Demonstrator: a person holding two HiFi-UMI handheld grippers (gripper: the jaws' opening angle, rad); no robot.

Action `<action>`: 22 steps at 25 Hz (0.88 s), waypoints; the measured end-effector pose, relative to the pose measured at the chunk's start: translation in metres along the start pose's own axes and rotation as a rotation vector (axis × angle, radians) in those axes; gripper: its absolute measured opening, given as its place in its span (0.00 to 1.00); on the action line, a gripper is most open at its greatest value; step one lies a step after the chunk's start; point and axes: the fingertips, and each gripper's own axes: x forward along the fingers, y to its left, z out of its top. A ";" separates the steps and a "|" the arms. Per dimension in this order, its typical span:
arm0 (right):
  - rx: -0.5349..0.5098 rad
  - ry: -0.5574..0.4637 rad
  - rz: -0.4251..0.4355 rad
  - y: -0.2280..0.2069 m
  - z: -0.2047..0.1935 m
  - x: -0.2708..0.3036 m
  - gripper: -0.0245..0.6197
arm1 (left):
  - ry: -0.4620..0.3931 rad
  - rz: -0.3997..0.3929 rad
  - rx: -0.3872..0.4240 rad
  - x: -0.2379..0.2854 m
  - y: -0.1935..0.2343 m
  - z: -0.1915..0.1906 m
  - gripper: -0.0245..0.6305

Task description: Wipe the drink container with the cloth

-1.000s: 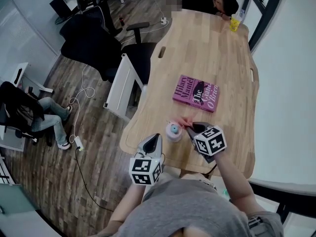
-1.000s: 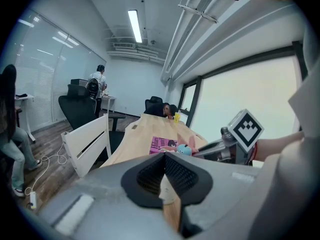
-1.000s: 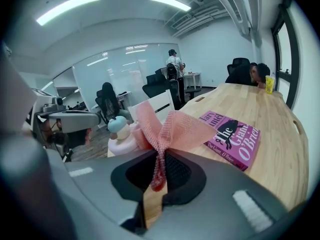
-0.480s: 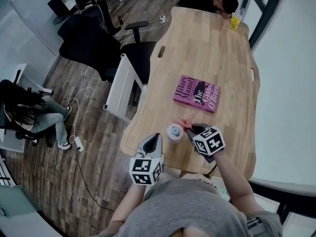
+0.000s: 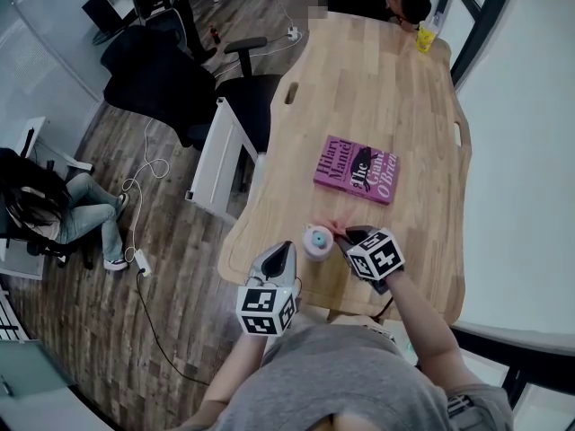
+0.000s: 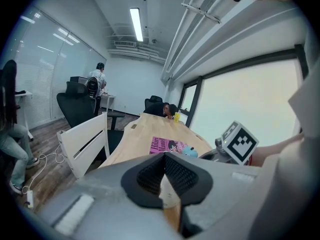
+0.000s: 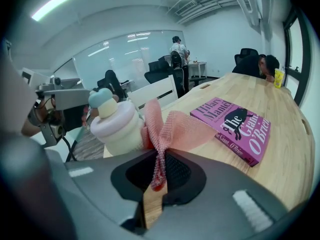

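Note:
The drink container [image 5: 315, 240] is a small pale bottle with a pink band and a blue cap, upright near the table's front edge. In the right gripper view the drink container [image 7: 116, 128] stands just left of the jaws. My right gripper [image 7: 159, 170] is shut on a pink mesh cloth [image 7: 172, 130], which bunches against the bottle's side. In the head view the right gripper [image 5: 348, 237] sits right of the bottle, with the cloth [image 5: 336, 228] touching it. My left gripper [image 5: 284, 251] is shut and empty, a little left of the bottle. Its own view shows the left gripper [image 6: 164, 160] and the blue cap [image 6: 190, 151].
A magenta book [image 5: 357, 170] lies mid-table beyond the bottle. A yellow cup [image 5: 426, 39] stands at the far end beside a person [image 5: 406, 2] slumped on the wooden table [image 5: 377, 88]. Office chairs [image 5: 166, 74] and a white chair [image 5: 223, 158] stand to the table's left.
The right gripper with the cloth has shifted slightly left, closer to the bottle. The left gripper and the bottle have stayed put.

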 end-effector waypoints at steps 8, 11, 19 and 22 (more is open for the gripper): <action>-0.011 0.052 -0.019 -0.005 -0.019 0.016 0.08 | 0.003 0.007 -0.003 -0.001 0.000 -0.001 0.04; -0.017 0.072 -0.026 -0.006 -0.025 0.022 0.08 | 0.005 0.014 -0.004 -0.002 0.001 -0.003 0.04; -0.016 0.133 -0.040 -0.009 -0.041 0.037 0.08 | 0.006 0.015 -0.004 -0.002 0.000 -0.005 0.04; -0.011 0.146 -0.044 -0.010 -0.047 0.041 0.08 | 0.003 0.015 -0.003 -0.004 -0.001 -0.004 0.04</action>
